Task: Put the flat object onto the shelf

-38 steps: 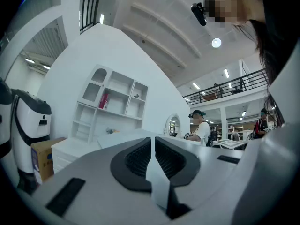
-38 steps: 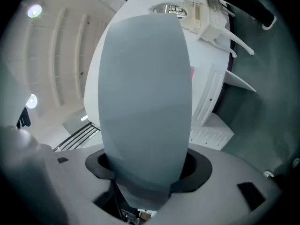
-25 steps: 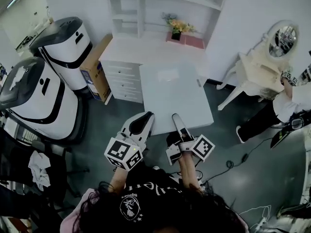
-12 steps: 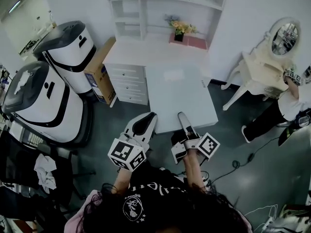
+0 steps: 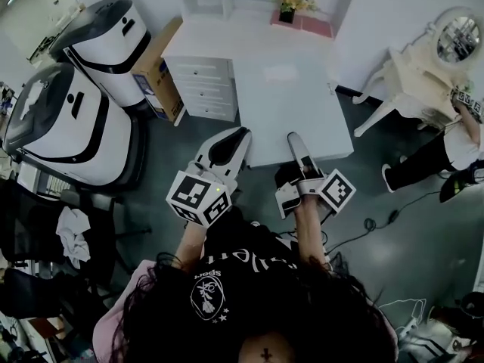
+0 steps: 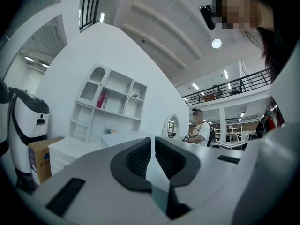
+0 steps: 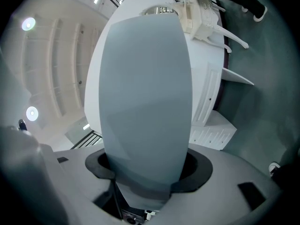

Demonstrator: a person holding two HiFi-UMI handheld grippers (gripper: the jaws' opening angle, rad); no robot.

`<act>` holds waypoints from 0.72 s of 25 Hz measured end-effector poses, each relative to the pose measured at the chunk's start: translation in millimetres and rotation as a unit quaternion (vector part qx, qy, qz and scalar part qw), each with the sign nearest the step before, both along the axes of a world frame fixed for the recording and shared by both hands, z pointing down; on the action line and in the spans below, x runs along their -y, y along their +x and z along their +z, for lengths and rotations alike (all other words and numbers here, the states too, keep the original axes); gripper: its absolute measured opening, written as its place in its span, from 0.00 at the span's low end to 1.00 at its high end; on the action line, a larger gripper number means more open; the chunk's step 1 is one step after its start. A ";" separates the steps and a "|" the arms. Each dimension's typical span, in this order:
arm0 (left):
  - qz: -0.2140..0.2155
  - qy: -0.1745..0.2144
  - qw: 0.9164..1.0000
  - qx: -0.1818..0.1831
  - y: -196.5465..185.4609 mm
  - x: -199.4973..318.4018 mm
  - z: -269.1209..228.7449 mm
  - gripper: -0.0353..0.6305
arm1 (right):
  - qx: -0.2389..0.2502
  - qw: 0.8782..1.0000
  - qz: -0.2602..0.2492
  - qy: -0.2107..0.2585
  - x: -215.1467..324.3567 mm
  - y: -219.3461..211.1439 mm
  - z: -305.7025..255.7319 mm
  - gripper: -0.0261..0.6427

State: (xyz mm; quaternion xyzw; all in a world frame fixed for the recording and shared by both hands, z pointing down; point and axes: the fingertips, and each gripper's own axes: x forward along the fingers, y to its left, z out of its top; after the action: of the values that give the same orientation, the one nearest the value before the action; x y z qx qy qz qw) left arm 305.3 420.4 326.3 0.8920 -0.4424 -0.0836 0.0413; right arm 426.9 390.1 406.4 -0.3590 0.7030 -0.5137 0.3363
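The flat object is a large white board [image 5: 291, 100] held level in front of me, above the floor. My right gripper [image 5: 293, 138], rolled on its side, is shut on the board's near edge. In the right gripper view the board [image 7: 145, 88] fills the middle, with that gripper's [image 7: 147, 170] dark pads clamped on both faces. My left gripper [image 5: 240, 132] lies flat with its tip at the board's left edge. Its jaws [image 6: 152, 146] are shut, and only a thin sliver shows between the pads. The white shelf unit [image 6: 112, 102] stands ahead on a white desk [image 5: 219, 44].
Two big white machines [image 5: 68, 119] and a cardboard box [image 5: 159, 74] stand left of the desk. Flowers [image 5: 291, 2] sit on the desk, a red book [image 6: 101, 100] on the shelf. A vanity table with a mirror [image 5: 423, 66] and another person [image 5: 454, 142] are at the right.
The head view has tipped, so the desk, board and grippers all sit higher in the frame. Board and grippers keep their places relative to each other.
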 end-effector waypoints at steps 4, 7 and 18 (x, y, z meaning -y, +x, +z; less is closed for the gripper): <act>0.000 -0.006 1.000 0.002 -2.5 2.3 4.5 0.11 | 0.003 1.000 0.001 -0.001 -0.4 -1.2 2.5 0.49; 0.001 -0.012 1.000 0.003 -3.6 3.8 8.6 0.11 | 0.003 1.000 0.001 -0.002 0.8 -1.9 5.8 0.49; -0.004 -0.028 1.000 0.005 -11.5 38.2 22.8 0.11 | 0.002 1.000 -0.002 -0.017 35.1 -7.7 20.7 0.49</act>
State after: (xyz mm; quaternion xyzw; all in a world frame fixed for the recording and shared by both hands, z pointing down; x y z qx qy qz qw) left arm 293.8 382.2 349.1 0.8888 -0.4487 -0.0673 0.0639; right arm 419.1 355.0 427.2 -0.3620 0.6945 -0.5269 0.3302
